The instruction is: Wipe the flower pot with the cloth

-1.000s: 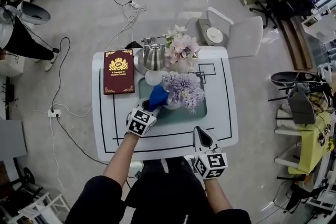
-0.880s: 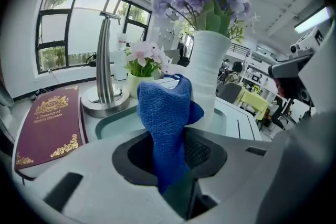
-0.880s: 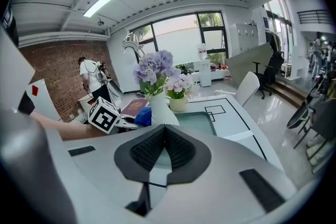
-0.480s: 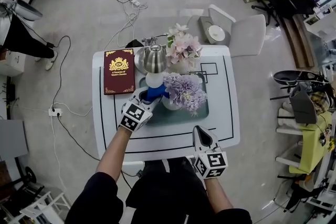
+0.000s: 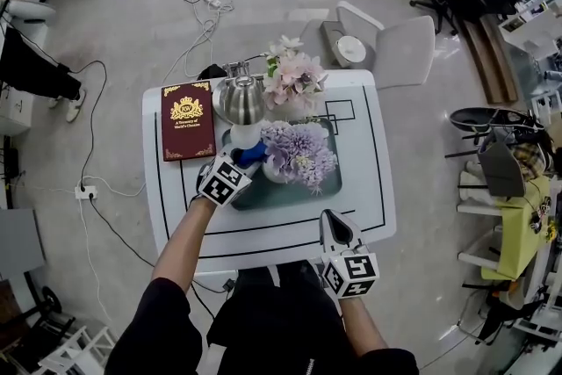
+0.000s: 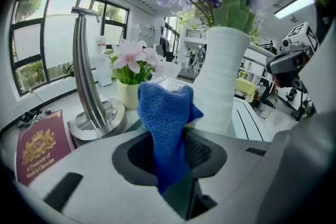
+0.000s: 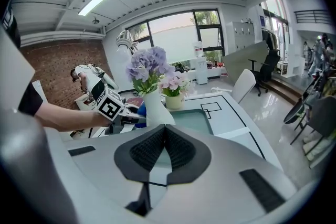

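Observation:
A white ribbed flower pot (image 5: pixel 273 172) (image 6: pixel 223 76) (image 7: pixel 156 108) with purple flowers stands on a teal tray (image 5: pixel 309 191). My left gripper (image 5: pixel 235 172) (image 6: pixel 170 136) (image 7: pixel 126 116) is shut on a blue cloth (image 5: pixel 253 155) (image 6: pixel 167 113). The cloth sticks up from the jaws and its far edge lies against the pot's left side. My right gripper (image 5: pixel 335 221) (image 7: pixel 164 131) hangs near the table's front edge, to the right of the pot. Its jaws are shut with nothing between them.
Behind the pot stand a smaller pot with pink flowers (image 5: pixel 294 85) (image 6: pixel 128 93) and a chrome stand with a round base (image 5: pixel 240 99) (image 6: pixel 97 113). A dark red book (image 5: pixel 186 120) (image 6: pixel 38 145) lies at the table's left. A white chair (image 5: pixel 399 48) is behind the table (image 5: pixel 360 162).
My left gripper has carried the blue cloth a little farther back along the pot's left side. The right gripper has stayed where it was.

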